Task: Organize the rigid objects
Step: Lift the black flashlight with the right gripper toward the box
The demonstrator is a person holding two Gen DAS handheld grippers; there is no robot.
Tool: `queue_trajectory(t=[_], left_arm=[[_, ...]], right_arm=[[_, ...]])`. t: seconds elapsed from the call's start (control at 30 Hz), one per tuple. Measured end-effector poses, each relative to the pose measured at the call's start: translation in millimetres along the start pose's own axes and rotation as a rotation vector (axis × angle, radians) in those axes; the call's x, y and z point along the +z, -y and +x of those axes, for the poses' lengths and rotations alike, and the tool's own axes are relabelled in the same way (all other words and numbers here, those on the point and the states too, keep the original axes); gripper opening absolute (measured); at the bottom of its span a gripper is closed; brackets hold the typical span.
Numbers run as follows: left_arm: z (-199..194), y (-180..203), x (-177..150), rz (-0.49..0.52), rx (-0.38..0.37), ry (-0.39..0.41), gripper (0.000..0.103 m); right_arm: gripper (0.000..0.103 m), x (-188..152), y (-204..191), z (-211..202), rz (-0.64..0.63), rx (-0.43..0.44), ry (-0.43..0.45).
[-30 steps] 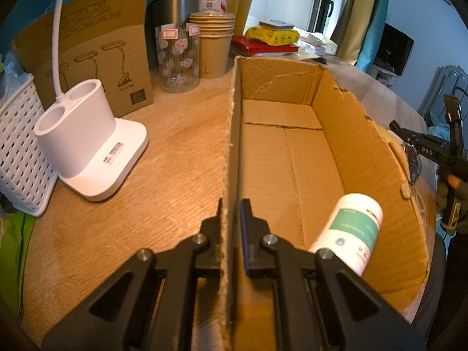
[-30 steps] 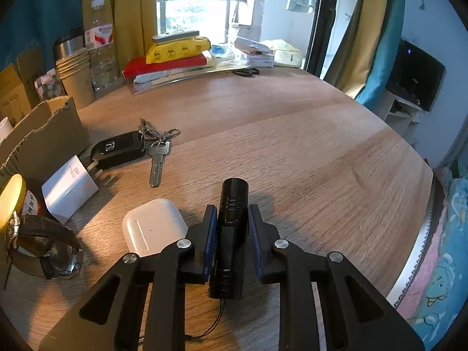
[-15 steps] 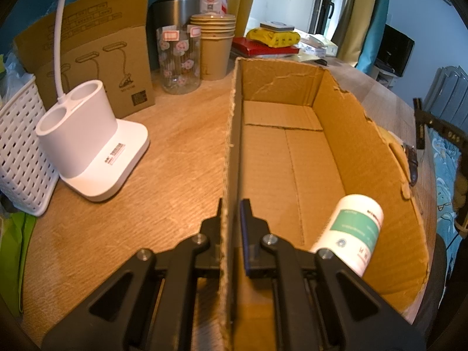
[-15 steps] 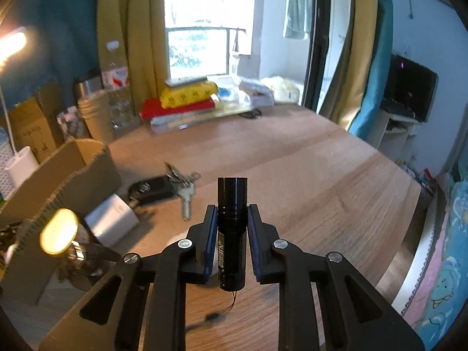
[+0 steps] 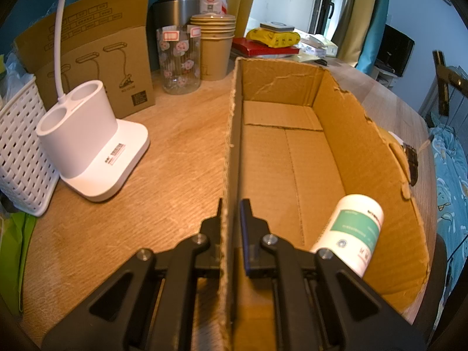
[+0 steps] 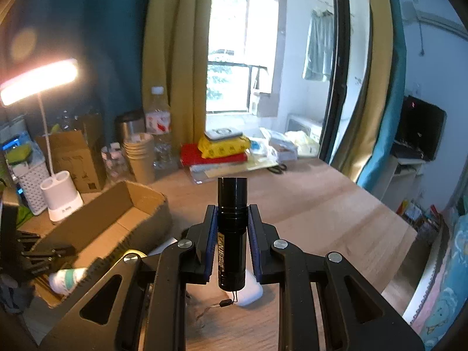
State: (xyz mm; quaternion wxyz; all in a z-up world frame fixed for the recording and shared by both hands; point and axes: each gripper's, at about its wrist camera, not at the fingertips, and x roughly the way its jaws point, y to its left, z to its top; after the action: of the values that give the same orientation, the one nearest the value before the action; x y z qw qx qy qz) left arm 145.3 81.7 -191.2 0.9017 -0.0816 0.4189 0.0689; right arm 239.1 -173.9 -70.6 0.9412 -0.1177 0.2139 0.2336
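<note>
We see a wooden table [image 6: 336,204] from two gripper cameras. Our left gripper [image 5: 232,207] is clamped on the near end of the left wall of an open cardboard box [image 5: 292,152], one finger outside the wall and one inside. A white bottle [image 5: 355,231] with a green label lies inside the box at its near right corner, leaning against the right wall. To the left of the box stands a white lamp base [image 5: 90,146] with two round holes on top, and a white lattice basket [image 5: 20,158] sits at the far left, just beside it. Behind them stand a brown carton [image 5: 96,58], a clear jar [image 5: 180,58] with pink prints and a stack of paper cups [image 5: 213,46]. Our right gripper [image 6: 232,213] is closed around a black flashlight [image 6: 232,234], held above the table with its lens end pointing away from us and a thin cord hanging from its near end. Below the flashlight a white earbud case [image 6: 251,292] lies on the table. In this view the box [image 6: 117,219] sits to the left, with the bottle [image 6: 65,279] in its near end. A lit lamp head [image 6: 38,80] glows at the upper left, and a window [image 6: 242,58] with yellow curtains fills the far wall.
</note>
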Motion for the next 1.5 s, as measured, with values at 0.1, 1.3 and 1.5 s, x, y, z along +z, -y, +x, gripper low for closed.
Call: queue_trajectory(t=[0.1,1.3,1.5], left_arm=[[0.0,-0.1,-0.1,0.000,0.000,0.000,0.008],[0.1,0.3,-1.0,0.001,0.001,0.002,0.008],[0.1,0.8,-1.1,0.001,0.001,0.002,0.008]], right_arm=[[0.022,9.9,-5.8,-3.8,-0.015,0.008,0.015],[0.022,72.0,-121.3,-18.4,-0.137,0.240,0.138],[0.022,66.4,-134.7,-11.9,-0.146,0.275,0.119]])
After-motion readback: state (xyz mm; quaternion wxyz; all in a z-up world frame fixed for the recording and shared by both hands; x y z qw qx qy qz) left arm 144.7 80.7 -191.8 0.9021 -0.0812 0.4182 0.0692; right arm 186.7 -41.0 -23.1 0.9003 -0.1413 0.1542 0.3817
